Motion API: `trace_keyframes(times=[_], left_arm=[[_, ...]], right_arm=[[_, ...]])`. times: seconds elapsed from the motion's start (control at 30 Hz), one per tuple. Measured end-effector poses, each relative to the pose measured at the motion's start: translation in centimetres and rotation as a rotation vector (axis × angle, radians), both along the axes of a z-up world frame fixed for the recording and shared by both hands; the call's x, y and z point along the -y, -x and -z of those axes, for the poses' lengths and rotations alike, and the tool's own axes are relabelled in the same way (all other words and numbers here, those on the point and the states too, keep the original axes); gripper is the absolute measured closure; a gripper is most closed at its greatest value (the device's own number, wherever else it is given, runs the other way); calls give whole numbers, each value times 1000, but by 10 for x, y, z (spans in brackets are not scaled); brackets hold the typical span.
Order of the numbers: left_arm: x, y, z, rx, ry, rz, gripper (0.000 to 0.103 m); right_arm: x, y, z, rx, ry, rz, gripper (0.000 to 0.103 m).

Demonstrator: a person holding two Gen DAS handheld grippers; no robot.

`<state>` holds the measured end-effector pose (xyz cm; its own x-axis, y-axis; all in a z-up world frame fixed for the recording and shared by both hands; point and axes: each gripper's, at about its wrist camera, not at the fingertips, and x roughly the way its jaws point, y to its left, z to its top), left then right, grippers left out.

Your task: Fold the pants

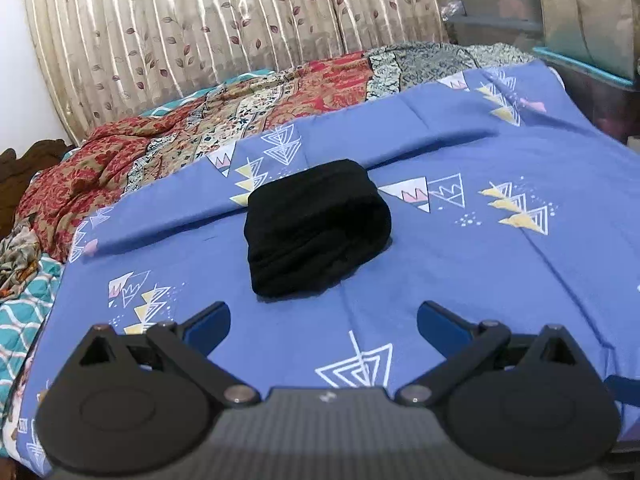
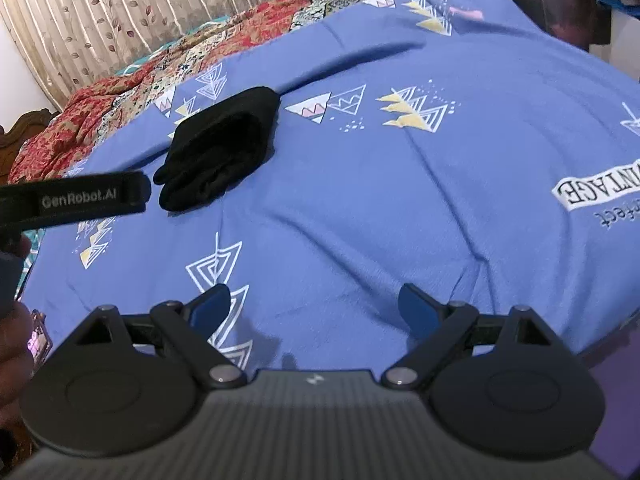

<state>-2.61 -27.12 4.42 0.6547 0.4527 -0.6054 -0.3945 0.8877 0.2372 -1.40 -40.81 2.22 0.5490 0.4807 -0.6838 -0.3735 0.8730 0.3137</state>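
Observation:
The black pants (image 1: 316,228) lie folded into a thick compact bundle on the blue patterned bedsheet (image 1: 480,272). My left gripper (image 1: 324,320) is open, its blue-padded fingers spread wide just short of the bundle, touching nothing. In the right wrist view the same pants (image 2: 218,148) lie far off at the upper left. My right gripper (image 2: 314,306) is open and empty, hovering over bare sheet (image 2: 400,184). The left gripper's strap (image 2: 80,202), marked GenRobot.AI, shows at the left edge with a hand (image 2: 14,344) below it.
A red and beige floral quilt (image 1: 224,116) is bunched along the far side of the bed. Pleated leaf-print curtains (image 1: 200,20) hang behind it. A dark wooden bed frame (image 1: 600,92) and shelving stand at the right. Teal patterned bedding (image 1: 20,312) lies at the left edge.

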Motion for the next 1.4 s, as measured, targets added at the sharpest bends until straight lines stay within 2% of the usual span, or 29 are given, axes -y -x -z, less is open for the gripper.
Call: trace_keyframes(times=[0.1,0.23,0.4,0.6,1.4], left_arm=[[-11,5,4,-23,38,-33,0],[-36,15,12,-66,103,-101,0],[-66,33,16,-73,152,-185,0],[-81,40,22,-80,186,-202,0],[-86,41,24,-72,167,-216,0]], right_arm=[[-4,0,0,-8,12,-16,10],[-18,0,-7,29,20,-71,10],[-34,-5,-10,19,16,-119,10],[-46,0,-14,41,28,-142,10],[-52,4,-14,49,38,-137,10]])
